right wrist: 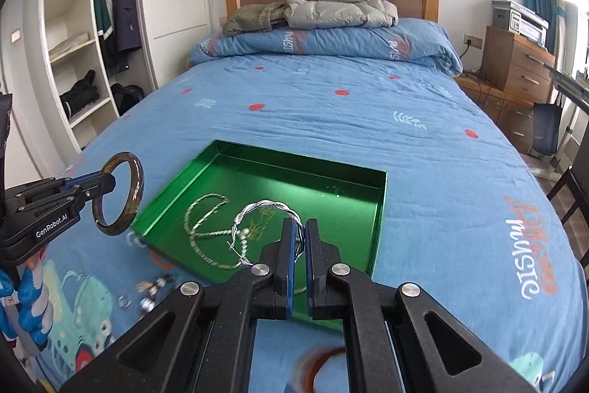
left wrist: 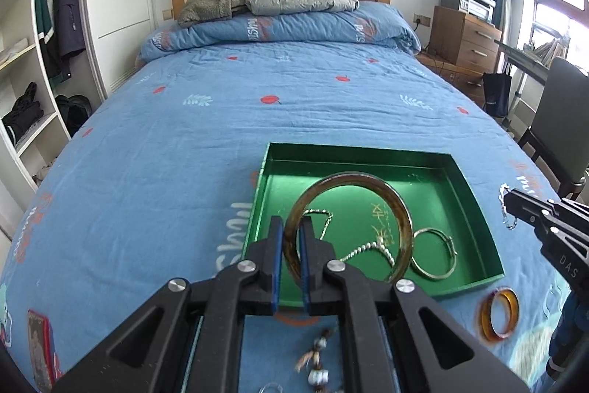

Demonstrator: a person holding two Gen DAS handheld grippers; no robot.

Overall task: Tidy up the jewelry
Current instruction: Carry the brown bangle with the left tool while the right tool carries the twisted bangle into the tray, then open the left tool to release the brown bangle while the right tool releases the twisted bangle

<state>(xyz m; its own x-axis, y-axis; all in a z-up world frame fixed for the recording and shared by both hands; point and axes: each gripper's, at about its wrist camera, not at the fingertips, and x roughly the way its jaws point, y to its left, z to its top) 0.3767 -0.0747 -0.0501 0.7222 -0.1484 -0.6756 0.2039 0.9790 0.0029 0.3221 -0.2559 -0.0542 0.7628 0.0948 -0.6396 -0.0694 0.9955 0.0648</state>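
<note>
I am mid-carry with two pieces. My left tool (left wrist: 291, 238) is clamped on the dark amber mottled bangle (left wrist: 349, 227), held above the near left part of the open green metal tray (left wrist: 475, 194) on the blue bed. My right tool (right wrist: 300, 238) pinches the twisted silver bracelet (right wrist: 265, 212) over the tray's near edge. Next, I judge, each needs lowering onto bare tray floor beside the silver chain (right wrist: 206, 231), then releasing.
</note>
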